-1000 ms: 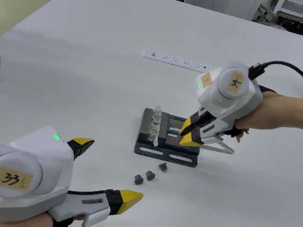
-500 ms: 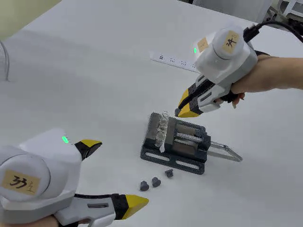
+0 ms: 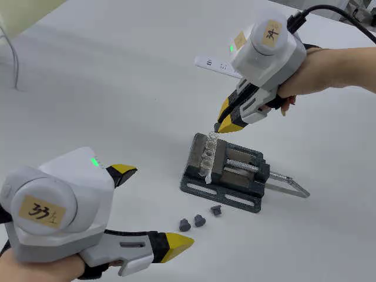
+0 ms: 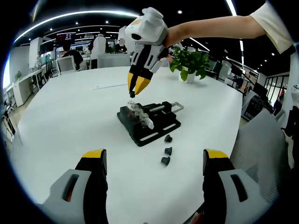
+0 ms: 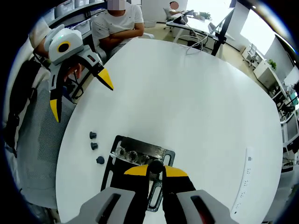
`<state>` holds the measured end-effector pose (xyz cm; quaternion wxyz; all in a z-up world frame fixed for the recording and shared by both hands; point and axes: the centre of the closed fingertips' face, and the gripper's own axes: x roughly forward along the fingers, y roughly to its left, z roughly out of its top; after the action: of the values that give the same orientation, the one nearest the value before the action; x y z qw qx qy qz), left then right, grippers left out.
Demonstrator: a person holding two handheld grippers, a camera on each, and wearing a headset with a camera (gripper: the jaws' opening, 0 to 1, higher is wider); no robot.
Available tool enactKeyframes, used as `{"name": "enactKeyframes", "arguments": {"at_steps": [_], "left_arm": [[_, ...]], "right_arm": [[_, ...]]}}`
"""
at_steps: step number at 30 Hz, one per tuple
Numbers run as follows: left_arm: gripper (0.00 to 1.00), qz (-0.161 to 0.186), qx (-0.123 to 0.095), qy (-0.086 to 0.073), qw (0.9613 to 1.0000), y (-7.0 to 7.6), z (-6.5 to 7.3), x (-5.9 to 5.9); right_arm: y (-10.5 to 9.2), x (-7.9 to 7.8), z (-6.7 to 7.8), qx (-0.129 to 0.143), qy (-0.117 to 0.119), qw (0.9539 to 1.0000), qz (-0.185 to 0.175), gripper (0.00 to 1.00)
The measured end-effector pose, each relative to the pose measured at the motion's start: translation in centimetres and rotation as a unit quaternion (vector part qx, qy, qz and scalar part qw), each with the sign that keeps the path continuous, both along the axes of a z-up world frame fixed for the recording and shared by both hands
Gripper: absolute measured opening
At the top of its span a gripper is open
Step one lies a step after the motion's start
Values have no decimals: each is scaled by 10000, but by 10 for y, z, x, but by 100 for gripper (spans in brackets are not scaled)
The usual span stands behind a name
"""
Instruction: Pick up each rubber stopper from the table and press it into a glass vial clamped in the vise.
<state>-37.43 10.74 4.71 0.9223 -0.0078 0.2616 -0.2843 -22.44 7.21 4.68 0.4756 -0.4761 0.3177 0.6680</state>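
A black vise (image 3: 235, 176) on the white table clamps a row of clear glass vials (image 3: 207, 154). My right gripper (image 3: 222, 126) hovers just above the far end of that row, shut on a dark rubber stopper (image 5: 155, 167). The vials (image 5: 128, 155) lie right ahead of its tips. Three loose stoppers (image 3: 200, 221) lie on the table in front of the vise. My left gripper (image 3: 154, 207) stands open and empty at the near left, a short way from them. From that side the vise (image 4: 154, 126), the loose stoppers (image 4: 168, 150) and the right gripper (image 4: 138, 86) are ahead.
A white power strip (image 3: 214, 64) lies beyond the vise. The vise's handle bar (image 3: 291, 185) sticks out to the right. People sit at desks past the table's edge (image 5: 117, 18). A potted plant (image 4: 189, 63) stands at the far side.
My right gripper has risen from the vise's right side and swung over to the far end of the vial row, carrying the stopper. The left gripper has stayed open and near.
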Motion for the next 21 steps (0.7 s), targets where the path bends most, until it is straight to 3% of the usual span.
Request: {"name": "enactKeyframes", "arguments": {"at_steps": [21], "left_arm": [[82, 12, -33, 107, 9999, -3, -4, 0]], "right_arm": [[0, 6, -11, -178, -20, 9998, 118, 5]]}}
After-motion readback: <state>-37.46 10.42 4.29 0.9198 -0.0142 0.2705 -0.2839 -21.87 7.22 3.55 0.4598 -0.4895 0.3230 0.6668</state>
